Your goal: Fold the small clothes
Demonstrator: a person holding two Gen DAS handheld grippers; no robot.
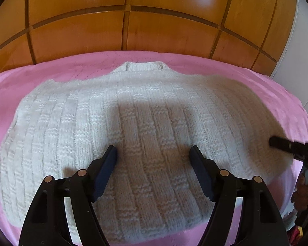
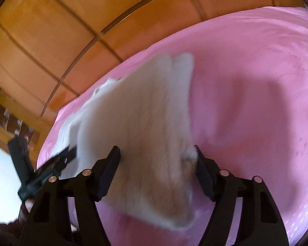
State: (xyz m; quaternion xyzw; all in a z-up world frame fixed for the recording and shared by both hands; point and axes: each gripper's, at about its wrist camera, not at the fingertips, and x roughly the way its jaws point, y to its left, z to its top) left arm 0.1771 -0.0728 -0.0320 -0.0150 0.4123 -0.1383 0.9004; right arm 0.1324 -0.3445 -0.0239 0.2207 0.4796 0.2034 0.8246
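Note:
A small white knitted sweater (image 1: 145,119) lies flat on a pink bedspread (image 1: 256,86), collar at the far side. My left gripper (image 1: 153,153) is open, its fingers hovering over the sweater's middle. My right gripper (image 2: 157,153) is open with its fingers spread wide on either side of the sweater's edge (image 2: 137,123), which is blurred; it does not pinch the cloth. One finger of the right gripper (image 1: 285,145) shows at the sweater's right edge in the left wrist view. The left gripper (image 2: 49,168) shows at the left in the right wrist view.
A wooden panelled headboard or wardrobe (image 1: 133,26) stands behind the bed. A white wall (image 1: 303,51) is at the right. Bare pink bedspread (image 2: 256,102) spreads to the right of the sweater. A wooden shelf (image 2: 12,119) is at far left.

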